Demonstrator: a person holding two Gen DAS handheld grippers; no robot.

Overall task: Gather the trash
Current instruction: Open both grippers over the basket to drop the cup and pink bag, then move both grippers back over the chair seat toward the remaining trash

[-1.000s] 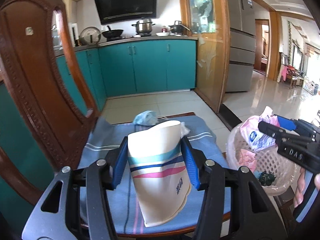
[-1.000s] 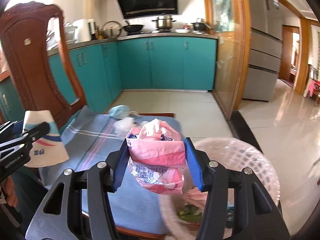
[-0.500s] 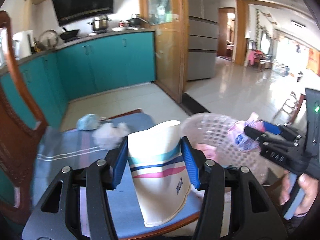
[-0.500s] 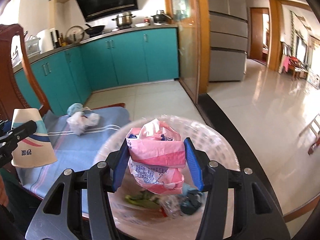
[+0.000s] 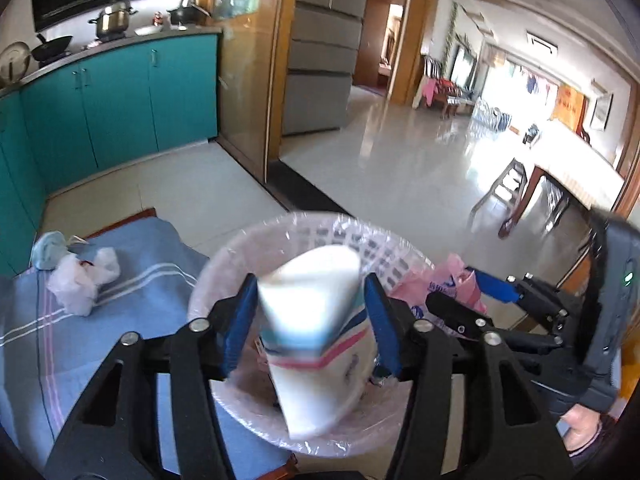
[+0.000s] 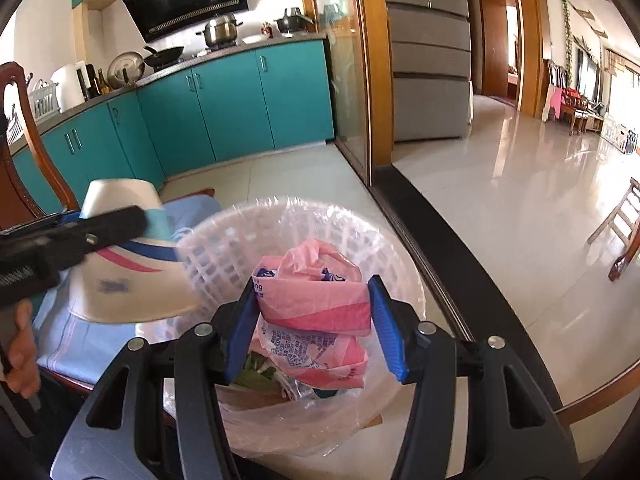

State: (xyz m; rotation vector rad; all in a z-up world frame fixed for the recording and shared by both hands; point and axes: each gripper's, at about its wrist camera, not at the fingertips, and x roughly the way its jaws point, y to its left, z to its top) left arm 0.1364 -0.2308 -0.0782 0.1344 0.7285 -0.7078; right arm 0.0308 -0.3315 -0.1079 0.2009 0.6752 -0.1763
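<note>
A white lattice basket (image 5: 304, 220) lined with clear plastic stands beside the chair seat, with greens and wrappers inside (image 6: 256, 368). My left gripper (image 5: 310, 316) hangs over it and its jaws are opening. The striped paper cup (image 5: 312, 320) between them looks blurred, with slight gaps at both pads. From the right wrist view that cup (image 6: 132, 280) sits at the basket's left rim (image 6: 248, 240). My right gripper (image 6: 312, 320) is above the basket's middle, pads still on a crumpled pink plastic bag (image 6: 316, 304), jaws just starting to open.
On the blue striped seat cloth (image 5: 140, 280) lie a crumpled white bag (image 5: 84, 280) and a pale blue mask (image 5: 48, 250). The carved chair back (image 6: 16, 160) rises at left. Teal cabinets (image 6: 240, 100) line the wall; a wooden table (image 5: 580, 172) stands far right.
Both grippers swung right, from over the chair seat to over the basket, and dipped. The left jaws widened and the cup, sharp before, now blurs between them. The pink bag stays gripped.
</note>
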